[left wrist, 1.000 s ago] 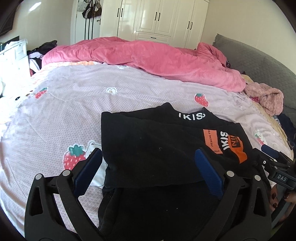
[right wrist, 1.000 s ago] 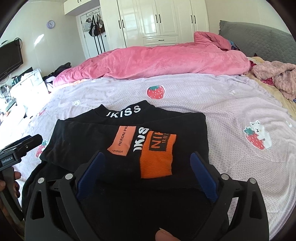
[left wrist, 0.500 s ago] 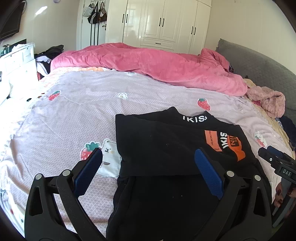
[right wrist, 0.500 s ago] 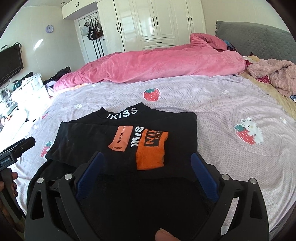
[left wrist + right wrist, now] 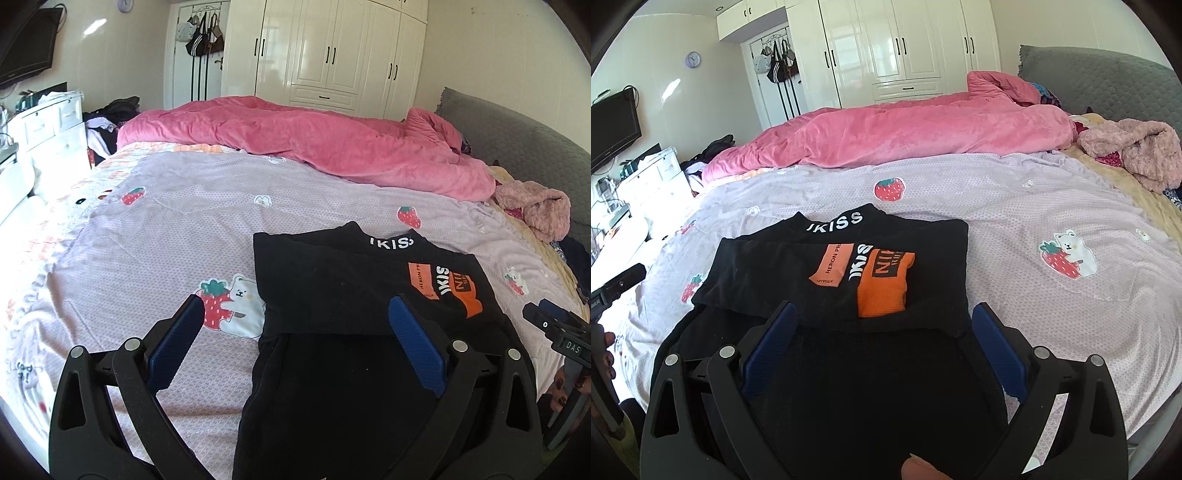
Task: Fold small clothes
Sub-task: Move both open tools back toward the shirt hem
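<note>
Black garment (image 5: 846,280) half-folded on bedspread (image 5: 1052,206); both tongs (image 5: 295,343) (image 5: 882,343) agape above.

A black garment (image 5: 332,291) (image 5: 846,284) lies flat on the bed's lilac strawberry-print cover (image 5: 155,240) (image 5: 1034,206), partly folded. Its upper part is doubled over into a neat rectangle, while a looser black portion spills toward the near edge of the bed. White letters reading "KISS" run along the far collar band (image 5: 836,221). On the folded top sit an orange label (image 5: 831,264), a white-lettered strip and an orange cuff-like patch with black print (image 5: 884,284).
</note>
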A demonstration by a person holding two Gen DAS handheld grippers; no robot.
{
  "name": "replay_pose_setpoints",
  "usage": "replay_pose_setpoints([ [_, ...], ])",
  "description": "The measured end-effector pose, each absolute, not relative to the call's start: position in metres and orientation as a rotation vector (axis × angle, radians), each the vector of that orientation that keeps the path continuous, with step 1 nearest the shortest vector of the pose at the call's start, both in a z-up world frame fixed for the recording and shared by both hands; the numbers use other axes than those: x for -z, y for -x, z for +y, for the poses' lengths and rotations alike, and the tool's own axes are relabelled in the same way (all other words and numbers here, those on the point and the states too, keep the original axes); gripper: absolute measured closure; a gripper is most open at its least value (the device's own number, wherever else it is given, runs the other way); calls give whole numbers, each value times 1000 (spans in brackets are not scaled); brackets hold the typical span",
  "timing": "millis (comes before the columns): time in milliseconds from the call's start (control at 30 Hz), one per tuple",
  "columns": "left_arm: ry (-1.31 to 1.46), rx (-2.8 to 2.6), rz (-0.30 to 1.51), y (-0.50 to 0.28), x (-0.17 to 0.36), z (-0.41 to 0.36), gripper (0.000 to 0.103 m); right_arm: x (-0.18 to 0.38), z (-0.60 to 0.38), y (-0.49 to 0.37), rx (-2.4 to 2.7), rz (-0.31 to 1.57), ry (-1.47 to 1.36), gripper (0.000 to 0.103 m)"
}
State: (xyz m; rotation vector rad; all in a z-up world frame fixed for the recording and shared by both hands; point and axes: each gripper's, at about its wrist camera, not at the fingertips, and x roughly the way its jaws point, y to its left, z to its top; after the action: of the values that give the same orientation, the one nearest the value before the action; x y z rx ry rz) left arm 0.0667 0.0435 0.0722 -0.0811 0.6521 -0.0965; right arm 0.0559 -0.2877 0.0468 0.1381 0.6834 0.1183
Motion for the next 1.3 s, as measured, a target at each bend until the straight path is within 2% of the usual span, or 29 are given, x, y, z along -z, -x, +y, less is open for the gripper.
replay_pose_setpoints([
  [767,88,14,643,-17,-82,81,9,-51,-296,-10,-130,693,-127,8],
  [1300,30,2,760,11,-33,89,9,-21,-304,16,-117,779,-89,8],
])
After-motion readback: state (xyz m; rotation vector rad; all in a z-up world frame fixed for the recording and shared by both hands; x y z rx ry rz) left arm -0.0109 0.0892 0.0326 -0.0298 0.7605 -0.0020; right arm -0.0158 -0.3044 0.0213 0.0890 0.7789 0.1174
